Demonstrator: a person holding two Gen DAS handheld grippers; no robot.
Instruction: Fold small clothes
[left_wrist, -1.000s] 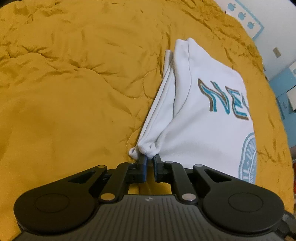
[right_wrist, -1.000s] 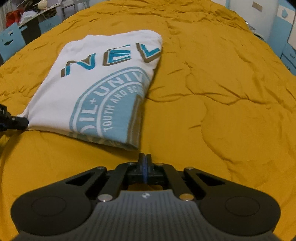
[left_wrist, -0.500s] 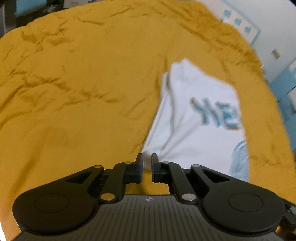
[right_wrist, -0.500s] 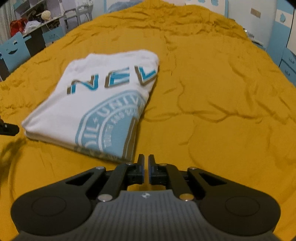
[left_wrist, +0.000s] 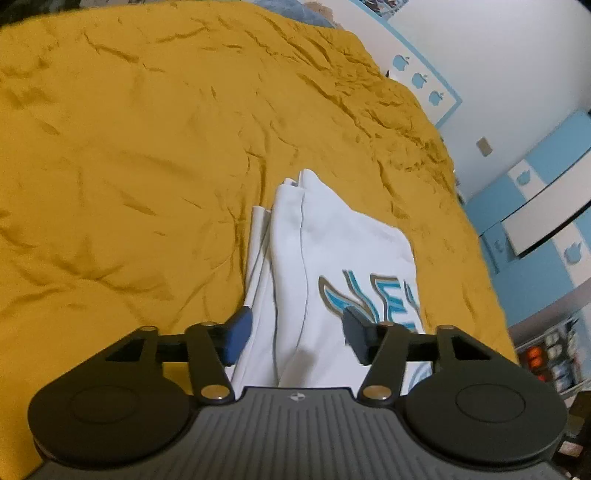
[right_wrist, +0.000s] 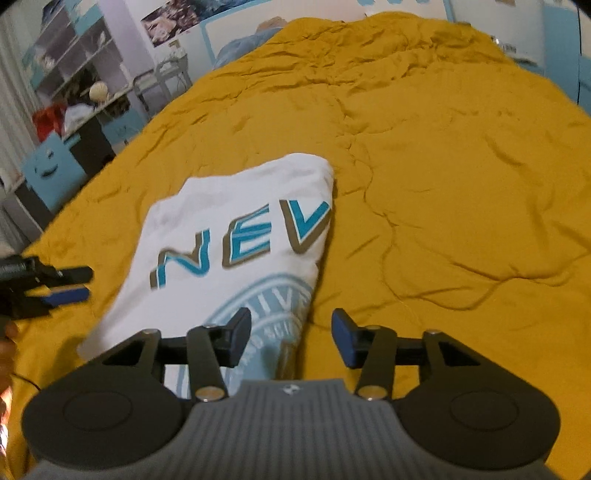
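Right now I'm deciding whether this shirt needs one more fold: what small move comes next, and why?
Probably bring both grippers down onto the near edge of the white T-shirt. It lies folded once on the yellow bedspread. The left gripper and the right gripper hover above it, jaws opening with nothing between them.

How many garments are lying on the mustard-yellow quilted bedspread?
1. A folded white T-shirt with blue lettering lies on the mustard-yellow quilted bedspread, just ahead of both grippers; the left wrist view shows the same one. No others are visible.
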